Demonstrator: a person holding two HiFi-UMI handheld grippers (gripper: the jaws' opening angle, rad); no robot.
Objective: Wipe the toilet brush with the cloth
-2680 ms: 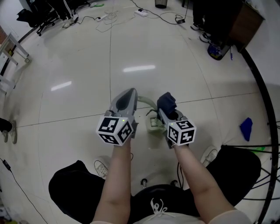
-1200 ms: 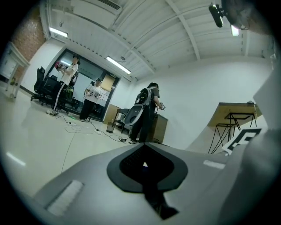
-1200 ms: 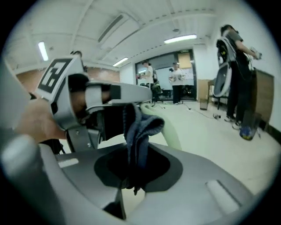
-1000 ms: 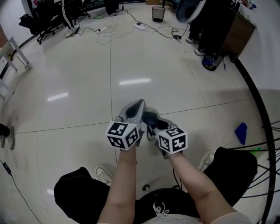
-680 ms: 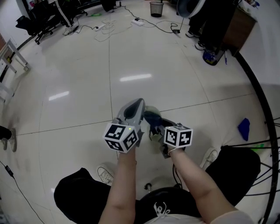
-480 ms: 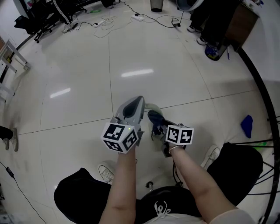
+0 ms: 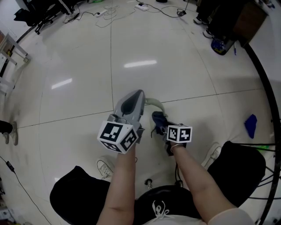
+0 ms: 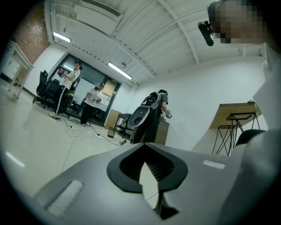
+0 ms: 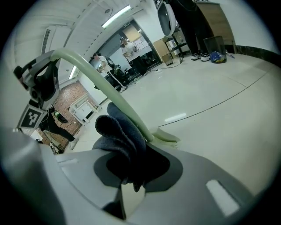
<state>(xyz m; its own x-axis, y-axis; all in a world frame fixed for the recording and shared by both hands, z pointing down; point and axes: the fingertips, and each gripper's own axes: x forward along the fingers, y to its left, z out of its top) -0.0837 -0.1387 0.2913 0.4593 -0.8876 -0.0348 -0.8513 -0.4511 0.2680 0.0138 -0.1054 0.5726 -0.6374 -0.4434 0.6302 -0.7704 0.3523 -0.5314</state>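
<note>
The toilet brush's pale green handle (image 7: 152,103) arcs away from the tip of my left gripper (image 7: 138,98), which is shut on its upper end. In the right gripper view the handle (image 9: 101,83) slopes down to the brush's pale base (image 9: 169,137) on the floor. My right gripper (image 7: 161,124) is shut on a dark blue cloth (image 7: 158,118). The cloth (image 9: 120,132) bulges out of the jaws and lies against the handle's left side. In the left gripper view the left gripper (image 8: 147,173) shows only a thin slit between its jaws, and the handle is hidden.
I sit on a stool above a glossy tiled floor (image 7: 88,66). A blue rag (image 7: 250,125) lies at the right by a black curved rail (image 7: 264,92). White shoes (image 7: 103,166) flank the stool. Cables (image 7: 105,11) and several people (image 8: 94,99) are far off.
The right gripper and cloth have slid down the handle toward the brush base since the earliest frame. The left gripper keeps its hold on the handle's top.
</note>
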